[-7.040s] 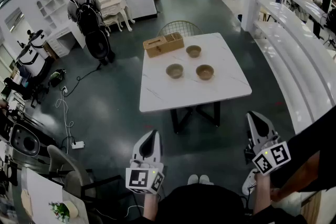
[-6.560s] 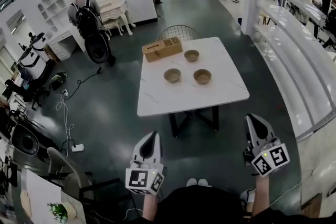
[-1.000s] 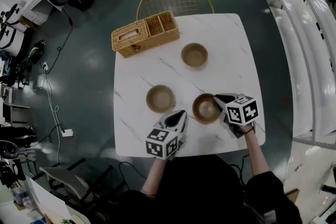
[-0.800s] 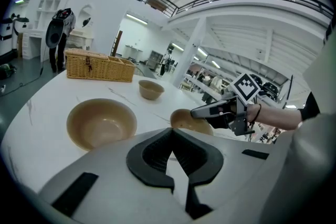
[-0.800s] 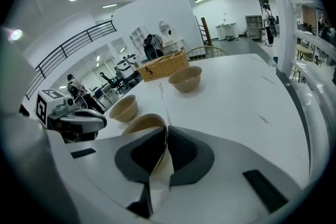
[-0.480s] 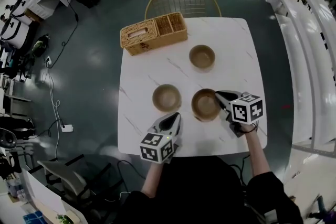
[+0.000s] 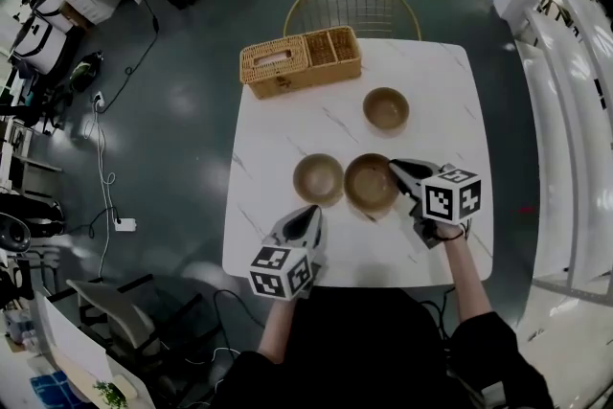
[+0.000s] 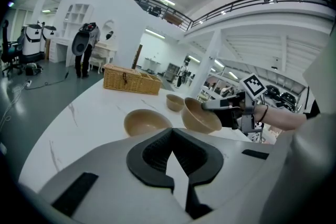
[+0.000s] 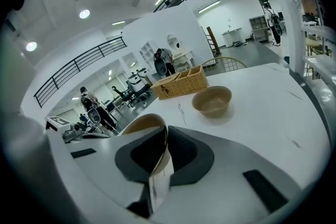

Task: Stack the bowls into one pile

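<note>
Three tan bowls are on the white marble table [image 7: 441, 81]. My right gripper [image 7: 397, 170] [image 9: 164, 132] is shut on the right rim of one bowl [image 7: 369, 184] [image 8: 199, 117] [image 9: 143, 124], which hangs tilted just above the table. A second bowl [image 7: 318, 179] [image 8: 146, 122] rests close on its left. The third bowl [image 7: 386, 107] [image 9: 212, 100] [image 8: 175, 102] sits farther back. My left gripper [image 7: 308, 214] [image 8: 171, 136] is shut and empty, near the front edge just short of the second bowl.
A wicker basket [image 7: 301, 61] [image 8: 131, 80] [image 9: 180, 83] stands at the table's back left corner. A gold wire chair [image 7: 352, 7] is behind the table. Dark floor surrounds it, with cables [image 7: 105, 168] at the left.
My right gripper has carried the held bowl left, closing the gap to the second bowl. The left gripper has stayed near the front edge.
</note>
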`<control>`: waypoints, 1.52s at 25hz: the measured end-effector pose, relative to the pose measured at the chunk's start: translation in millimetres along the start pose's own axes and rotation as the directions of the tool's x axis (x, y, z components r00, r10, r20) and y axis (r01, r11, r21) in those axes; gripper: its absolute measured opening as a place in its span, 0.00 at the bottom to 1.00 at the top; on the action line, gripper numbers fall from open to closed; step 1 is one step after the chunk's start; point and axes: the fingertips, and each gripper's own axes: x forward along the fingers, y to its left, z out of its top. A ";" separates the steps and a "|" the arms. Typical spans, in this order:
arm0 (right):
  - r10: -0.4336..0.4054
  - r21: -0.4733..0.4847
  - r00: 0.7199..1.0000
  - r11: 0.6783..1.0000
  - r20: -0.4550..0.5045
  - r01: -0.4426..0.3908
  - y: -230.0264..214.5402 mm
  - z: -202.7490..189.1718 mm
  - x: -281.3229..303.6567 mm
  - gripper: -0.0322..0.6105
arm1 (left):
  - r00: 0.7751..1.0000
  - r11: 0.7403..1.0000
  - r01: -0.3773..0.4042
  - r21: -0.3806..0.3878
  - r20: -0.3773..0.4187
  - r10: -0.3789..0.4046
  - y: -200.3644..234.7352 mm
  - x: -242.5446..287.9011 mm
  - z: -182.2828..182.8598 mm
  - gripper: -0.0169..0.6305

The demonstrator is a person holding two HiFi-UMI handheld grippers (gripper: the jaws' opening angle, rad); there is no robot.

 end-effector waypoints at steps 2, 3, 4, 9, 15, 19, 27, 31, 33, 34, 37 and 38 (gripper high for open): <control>0.009 -0.002 1.000 1.000 0.009 -0.009 4.1 4.2 4.7 0.09 | 1.000 1.000 -0.012 -0.002 0.009 0.012 3.5 -2.3 1.4 0.05; 0.013 -0.003 1.000 1.000 0.014 -0.013 6.4 6.4 7.1 0.09 | 1.000 1.000 -0.018 -0.004 0.013 0.018 5.3 -3.9 2.0 0.05; 0.016 -0.004 1.000 1.000 0.018 -0.016 9.1 8.5 9.7 0.09 | 1.000 1.000 -0.023 -0.006 0.017 0.023 7.0 -5.7 2.6 0.05; 0.032 -0.011 0.999 0.999 0.036 -0.031 22.5 16.1 25.0 0.09 | 0.998 0.998 -0.055 -0.017 0.043 0.056 17.7 -13.3 5.0 0.05; 0.034 -0.004 0.998 0.999 0.058 -0.033 34.2 20.3 45.1 0.09 | 0.994 0.996 -0.087 -0.027 0.062 0.089 29.5 -19.4 6.4 0.05; 0.030 0.009 0.997 0.999 0.072 -0.031 38.2 21.3 60.5 0.09 | 0.992 0.994 -0.107 -0.035 0.067 0.109 35.6 -20.1 5.8 0.05; 0.004 -0.013 0.998 1.000 0.057 -0.004 45.2 14.3 83.3 0.09 | 0.985 0.987 -0.152 -0.050 0.079 0.156 44.9 -20.6 5.2 0.05; 0.003 -0.020 0.999 1.000 0.046 -0.003 46.9 9.3 91.9 0.09 | 0.982 0.984 -0.166 -0.059 0.078 0.171 49.1 -20.8 2.1 0.05; 0.004 -0.023 0.999 1.000 0.040 -0.003 48.1 8.3 94.9 0.09 | 0.981 0.983 -0.172 -0.065 0.075 0.177 49.8 -21.5 1.1 0.05; 0.004 -0.026 0.999 1.000 0.035 -0.003 48.3 8.0 96.0 0.09 | 0.981 0.982 -0.174 -0.068 0.073 0.179 49.6 -21.3 0.8 0.05; 0.004 -0.034 1.000 0.999 0.016 -0.004 48.3 5.4 100.6 0.09 | 0.980 0.981 -0.180 -0.075 0.070 0.185 50.7 -20.3 0.2 0.05; 0.005 -0.037 1.000 0.999 0.010 -0.005 48.8 4.0 102.6 0.09 | 0.980 0.980 -0.182 -0.077 0.069 0.188 51.9 -20.6 -0.3 0.05</control>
